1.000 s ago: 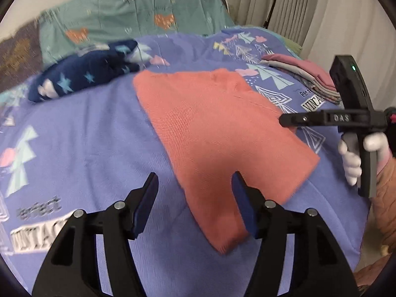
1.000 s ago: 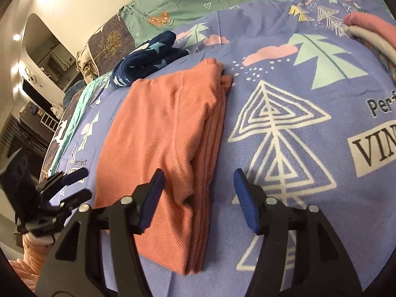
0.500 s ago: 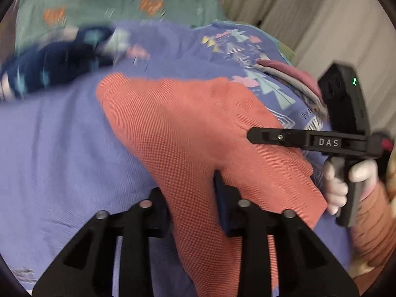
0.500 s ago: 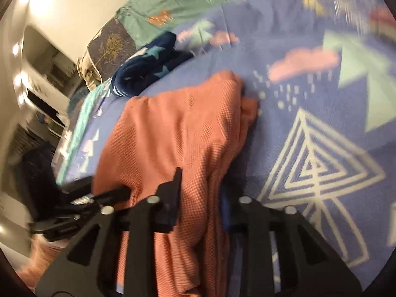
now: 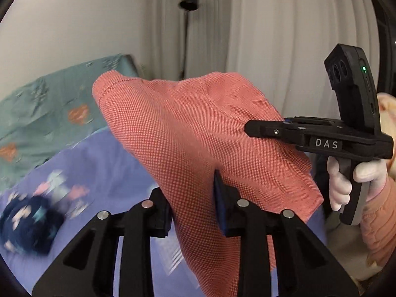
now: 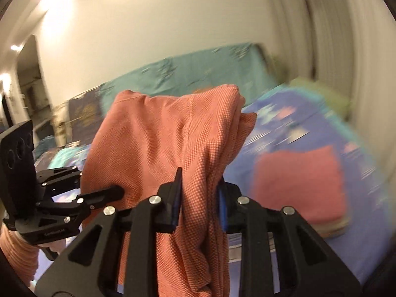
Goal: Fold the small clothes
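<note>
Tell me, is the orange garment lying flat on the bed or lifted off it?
Lifted. The orange garment hangs bunched in the air, pinched by the left tongs and the right tongs, above the purple bedspread.

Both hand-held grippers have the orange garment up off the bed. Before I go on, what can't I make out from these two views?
- Orange garment: its lower end is cut off by the bottom edge in both views.
- Bedspread under the garment: hidden by the cloth.
- Dark blue star-print item: left wrist view, motion blur; type unclear.
- Pink folded stack: right wrist view, blurred; count unreadable.
- Right hand-held gripper: fingertips buried in cloth in the left wrist view.
</note>
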The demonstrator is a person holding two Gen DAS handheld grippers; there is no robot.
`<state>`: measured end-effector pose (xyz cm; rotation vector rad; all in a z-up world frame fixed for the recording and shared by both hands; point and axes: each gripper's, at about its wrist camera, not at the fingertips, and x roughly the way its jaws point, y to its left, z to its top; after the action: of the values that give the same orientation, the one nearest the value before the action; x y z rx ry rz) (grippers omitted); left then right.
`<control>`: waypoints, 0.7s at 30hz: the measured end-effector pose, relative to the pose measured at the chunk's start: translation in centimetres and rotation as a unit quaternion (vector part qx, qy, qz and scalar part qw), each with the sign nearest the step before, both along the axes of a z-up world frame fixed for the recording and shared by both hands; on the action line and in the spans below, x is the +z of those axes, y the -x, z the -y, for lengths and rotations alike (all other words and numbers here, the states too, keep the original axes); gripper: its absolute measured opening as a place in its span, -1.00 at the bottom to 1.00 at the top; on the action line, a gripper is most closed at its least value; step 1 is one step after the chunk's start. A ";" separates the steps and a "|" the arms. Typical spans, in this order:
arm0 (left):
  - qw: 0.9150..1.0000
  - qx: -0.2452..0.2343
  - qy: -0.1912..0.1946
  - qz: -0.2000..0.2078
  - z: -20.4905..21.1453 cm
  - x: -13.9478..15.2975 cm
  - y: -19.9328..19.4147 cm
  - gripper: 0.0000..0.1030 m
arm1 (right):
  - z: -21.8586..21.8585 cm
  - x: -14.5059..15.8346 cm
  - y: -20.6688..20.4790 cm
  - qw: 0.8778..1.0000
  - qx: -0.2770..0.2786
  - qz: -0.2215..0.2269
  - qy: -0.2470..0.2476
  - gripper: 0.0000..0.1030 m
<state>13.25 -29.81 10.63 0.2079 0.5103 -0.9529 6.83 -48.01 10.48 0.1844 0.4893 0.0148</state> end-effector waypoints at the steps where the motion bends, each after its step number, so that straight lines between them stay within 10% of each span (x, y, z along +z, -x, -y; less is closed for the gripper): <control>1: 1.000 -0.007 0.011 -0.011 1.7 0.4 -0.6 -0.43 | 1.7 0.8 -0.1 1.000 -0.017 0.001 0.006 -0.52; 11: 0.997 -0.007 -0.013 -0.071 17.9 -3.2 -8.8 -0.28 | 14.4 -0.5 -7.6 0.989 -0.137 -0.045 0.042 -0.47; 14: 0.993 0.025 -0.088 -0.072 21.2 -8.4 -10.8 -0.10 | 17.6 -4.6 -10.9 0.972 -0.212 -0.089 0.055 0.08; 18: 0.991 0.045 -0.125 -0.013 21.5 -13.5 -10.4 -0.08 | 20.8 -13.4 -12.1 0.954 -0.238 -0.183 0.001 0.00; 21: 0.989 0.029 -0.137 0.037 21.1 -14.5 -8.6 -0.07 | 21.3 -16.5 -9.8 0.962 -0.237 -0.127 -0.043 0.13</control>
<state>21.88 -50.92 -3.88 0.4730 0.5747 -0.8133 16.61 -69.33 -6.05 0.3890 0.6918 -0.4623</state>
